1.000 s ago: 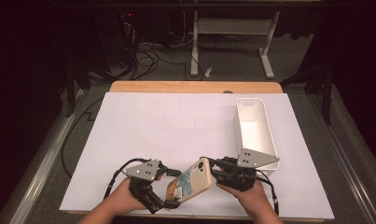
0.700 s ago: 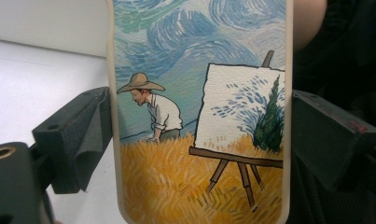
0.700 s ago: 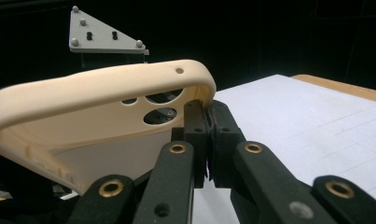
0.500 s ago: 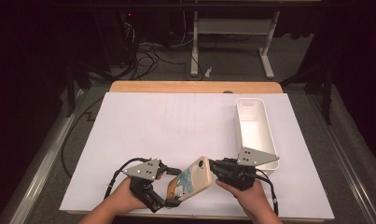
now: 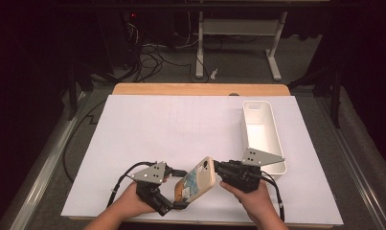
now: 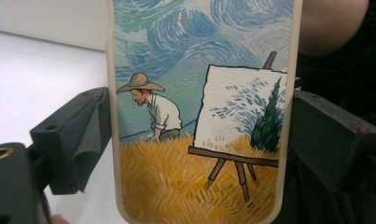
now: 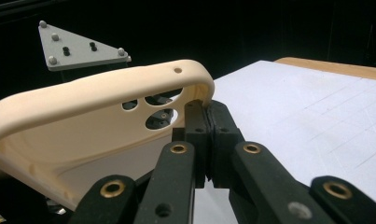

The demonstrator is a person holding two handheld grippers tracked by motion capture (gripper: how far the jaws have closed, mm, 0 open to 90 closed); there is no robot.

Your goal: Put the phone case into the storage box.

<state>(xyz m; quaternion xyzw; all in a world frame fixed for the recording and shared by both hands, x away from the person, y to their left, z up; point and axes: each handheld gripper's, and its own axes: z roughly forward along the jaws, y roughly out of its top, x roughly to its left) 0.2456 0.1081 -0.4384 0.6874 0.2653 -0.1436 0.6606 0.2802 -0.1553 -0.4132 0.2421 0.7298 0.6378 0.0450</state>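
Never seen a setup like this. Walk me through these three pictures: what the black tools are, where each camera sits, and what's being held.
A person holds a hand-operated gripper in each hand. The high view looks down on the white table; the other two cameras ride on the grippers. The left gripper clasps a painted phone case by its two long sides, fingers against its edges. The right gripper has just closed, pinching the case's rim near the camera holes. A white bin stands at the right.

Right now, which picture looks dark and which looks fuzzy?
High view: the room behind the table is very dark, while the white sheet is bright. Left gripper view: the phone case painting is sharp, the background soft. Right gripper view: the near black arms of the right gripper are blurry.
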